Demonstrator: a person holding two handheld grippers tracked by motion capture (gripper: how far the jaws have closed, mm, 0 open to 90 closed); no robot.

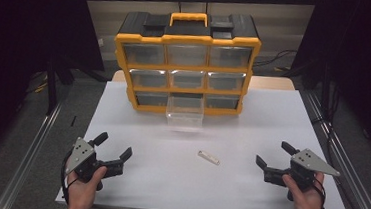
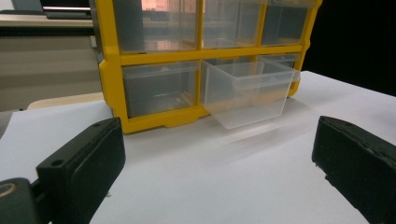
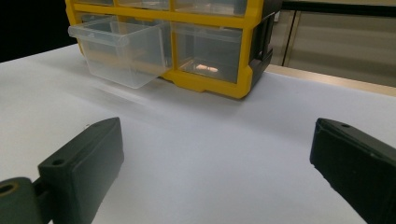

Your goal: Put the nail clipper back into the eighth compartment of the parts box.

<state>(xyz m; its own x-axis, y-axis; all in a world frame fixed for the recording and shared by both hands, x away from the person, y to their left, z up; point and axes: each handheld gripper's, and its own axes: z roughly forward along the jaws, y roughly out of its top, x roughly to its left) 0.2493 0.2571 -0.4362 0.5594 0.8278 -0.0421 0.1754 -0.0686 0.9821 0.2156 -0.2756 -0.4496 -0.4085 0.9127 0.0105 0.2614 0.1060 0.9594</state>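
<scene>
Both the left gripper (image 1: 113,150) and right gripper (image 1: 274,155) are hovering, fingers spread, empty. The small part (image 1: 208,158) is lying mid-worktop; a careless sweep risks clipping the protruding drawer (image 1: 185,112).

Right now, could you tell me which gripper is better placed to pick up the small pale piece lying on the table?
Probably the right gripper. The small pale piece lies right of the table's middle, nearer that gripper than the left gripper. Both are open and empty, with bare table between.
</scene>
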